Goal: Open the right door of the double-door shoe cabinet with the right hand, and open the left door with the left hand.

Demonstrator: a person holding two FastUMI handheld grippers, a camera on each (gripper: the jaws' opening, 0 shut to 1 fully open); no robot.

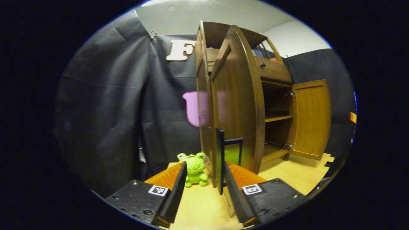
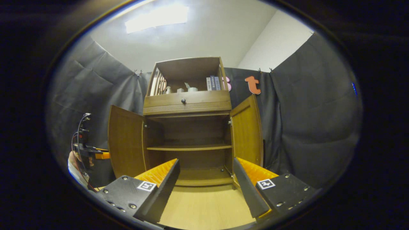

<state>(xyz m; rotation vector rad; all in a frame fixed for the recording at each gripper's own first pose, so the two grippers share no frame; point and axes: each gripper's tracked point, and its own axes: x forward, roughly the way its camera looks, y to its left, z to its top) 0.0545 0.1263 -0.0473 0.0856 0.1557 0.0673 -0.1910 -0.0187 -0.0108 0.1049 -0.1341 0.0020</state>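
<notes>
Inside shoe cabinet (image 2: 188,127): bare shelf (image 2: 188,147); both doors open.

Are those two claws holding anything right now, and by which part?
Nothing is held. The left claw is open, with the left door's black handle between its fingers but not pinched. The right claw is open before the cabinet.

Cabinet: wooden shoe cabinet (image 2: 187,127) stands on the pale surface (image 2: 204,207), facing the camera.
Left door (image 2: 126,145): swung wide open.
Right door (image 2: 246,134): swung wide open.
Inside: one shelf (image 2: 188,147) across the middle, bare.
Drawer (image 2: 187,102): closed, with a dark knob (image 2: 183,101).
Top compartment: books (image 2: 213,83) and small items.
Right tongs (image 2: 206,183): fingers spread apart, holding nothing, before the cabinet's base.
Other tongs (image 2: 91,153): partly visible beside the left door.
</notes>
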